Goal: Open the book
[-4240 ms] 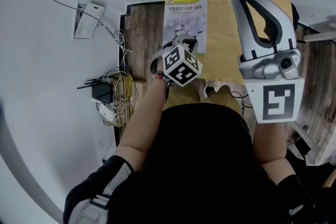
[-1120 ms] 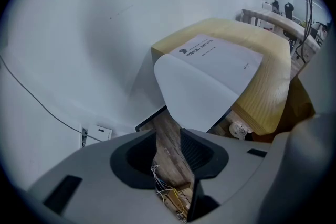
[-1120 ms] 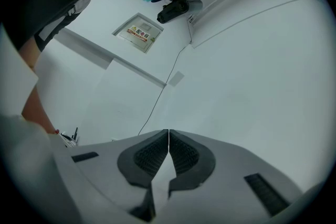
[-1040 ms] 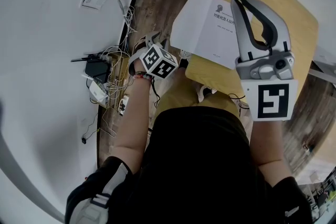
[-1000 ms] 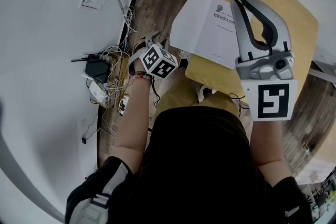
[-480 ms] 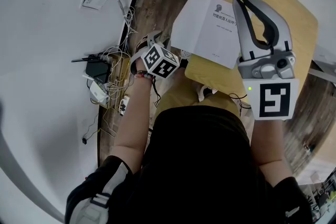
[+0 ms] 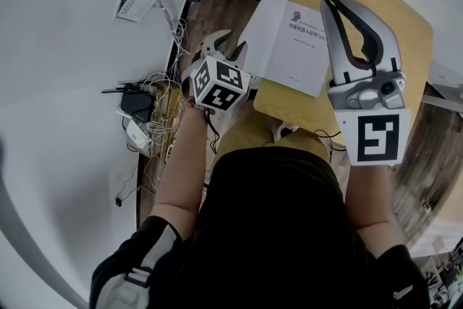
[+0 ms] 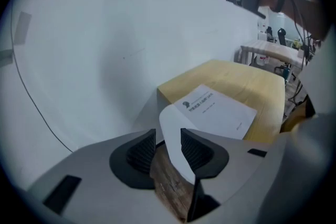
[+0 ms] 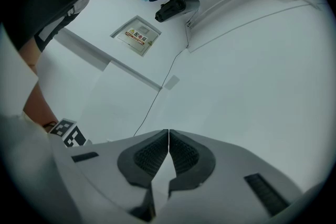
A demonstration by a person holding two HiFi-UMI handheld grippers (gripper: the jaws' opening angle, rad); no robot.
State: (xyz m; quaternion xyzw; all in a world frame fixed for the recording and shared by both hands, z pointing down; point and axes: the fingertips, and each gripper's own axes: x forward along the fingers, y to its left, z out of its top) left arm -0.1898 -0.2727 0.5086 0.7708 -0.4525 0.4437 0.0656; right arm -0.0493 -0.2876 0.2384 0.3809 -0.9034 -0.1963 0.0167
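While the book (image 7: 293, 47) lies on the wooden table (image 7: 405, 18) at its left edge, showing a white title page, its turned leaf (image 8: 176, 139) curls up between my left gripper's (image 8: 168, 136) spread jaws, unpinched. I judge it could spring back shut or crease. My right gripper (image 9: 168, 134) is pressed together on nothing. The title print and the wall label (image 9: 135, 35) are too small to read.
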